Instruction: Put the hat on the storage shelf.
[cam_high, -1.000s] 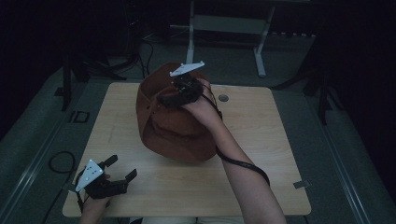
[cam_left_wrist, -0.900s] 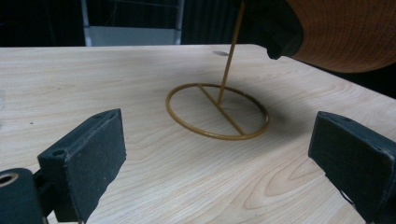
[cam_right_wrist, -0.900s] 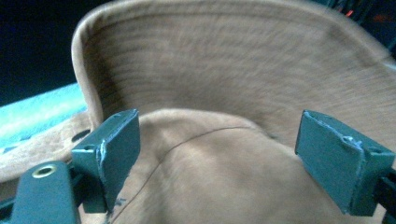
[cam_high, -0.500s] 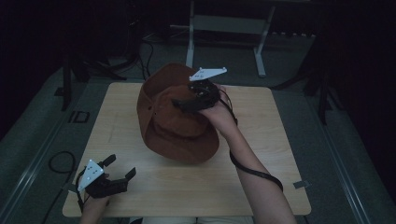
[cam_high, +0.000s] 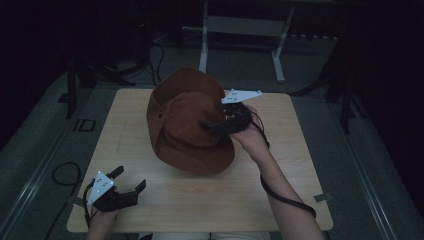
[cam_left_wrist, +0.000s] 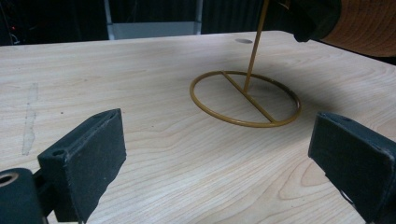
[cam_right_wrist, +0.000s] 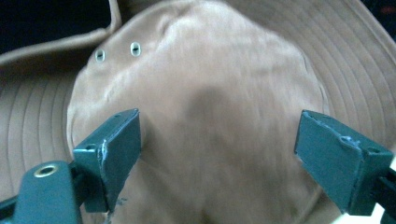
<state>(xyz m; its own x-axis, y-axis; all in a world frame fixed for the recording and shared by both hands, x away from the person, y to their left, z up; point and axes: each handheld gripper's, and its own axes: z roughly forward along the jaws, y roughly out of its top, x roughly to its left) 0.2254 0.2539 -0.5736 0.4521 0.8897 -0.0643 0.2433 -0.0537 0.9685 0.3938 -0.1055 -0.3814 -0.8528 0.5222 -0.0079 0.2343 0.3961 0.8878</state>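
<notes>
Setting: dim room, with a pale wooden table (cam_high: 200, 200) under a fixed overhead camera and dark metal frames behind it.

Hat: a brown wide-brimmed fabric hat (cam_high: 187, 120) sits raised over the middle of the table, seemingly on a thin brass stand (cam_left_wrist: 247, 95). It lies straight ahead of the right gripper's jaws, with its crown facing them.

Stand: a ring base with a crossbar and an upright rod, ahead and slightly right of the left gripper's jaws, well apart from them.

Handling: the hat looks light, soft and floppy. The crown will likely dent under pressure, and the stitched brim bends easily. It is not fragile, though it may slide or tip on the rod.

Where to hold: the brim edge, or a pinch of crown fabric, seems the best grip. Two small metal eyelets (cam_right_wrist: 116, 51) sit beyond the jaws, above and to the left.

Right gripper (cam_high: 210, 125): jaws spread wide, one to each side of the crown. It holds nothing, and I cannot tell whether the pads touch the cloth.

Left gripper (cam_high: 127, 180): jaws wide apart and holding nothing, low at the table's near edge with bare wood between them.
</notes>
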